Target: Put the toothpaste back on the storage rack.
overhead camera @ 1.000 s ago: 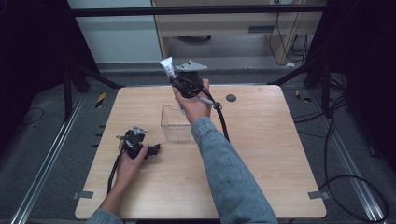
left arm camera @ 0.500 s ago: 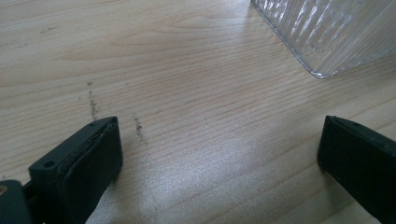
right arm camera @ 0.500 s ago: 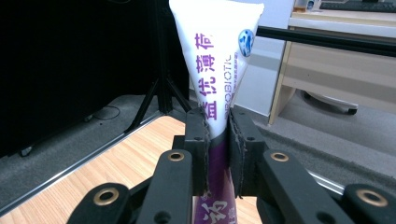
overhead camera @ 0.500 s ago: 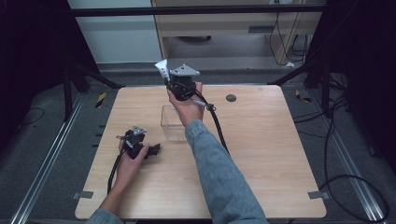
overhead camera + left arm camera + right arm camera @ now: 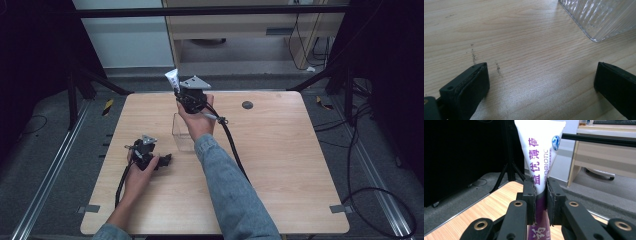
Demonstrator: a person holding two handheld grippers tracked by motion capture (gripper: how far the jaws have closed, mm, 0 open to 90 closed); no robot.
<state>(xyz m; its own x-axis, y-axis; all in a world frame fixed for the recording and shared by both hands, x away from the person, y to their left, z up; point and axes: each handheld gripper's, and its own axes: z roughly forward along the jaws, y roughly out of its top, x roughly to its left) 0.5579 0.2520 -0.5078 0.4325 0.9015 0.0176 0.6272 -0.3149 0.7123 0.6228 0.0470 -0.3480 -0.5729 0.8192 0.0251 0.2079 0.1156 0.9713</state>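
Observation:
A white tube (image 5: 539,150) with purple lettering stands upright between the jaws of my right gripper (image 5: 540,192), which is shut on its lower part. From above, the tube (image 5: 172,78) rises over the far edge of the table, just beyond a clear ribbed container (image 5: 181,131), with the right gripper (image 5: 176,90) below it. My left gripper (image 5: 165,160) rests on the wood to the left of the container, pointing toward it. Its jaws stand wide apart over bare wood (image 5: 541,82). A corner of the container (image 5: 599,17) lies ahead at upper right.
The wooden table (image 5: 280,170) has a small dark round spot (image 5: 247,105) near its far edge. The right gripper's black cable (image 5: 231,145) trails across the middle. Dark stand legs (image 5: 80,85) and a light cabinet (image 5: 240,30) stand beyond the table.
My right gripper has carried the tube a little to the left and downward, nearer the container. The left gripper has stayed where it was.

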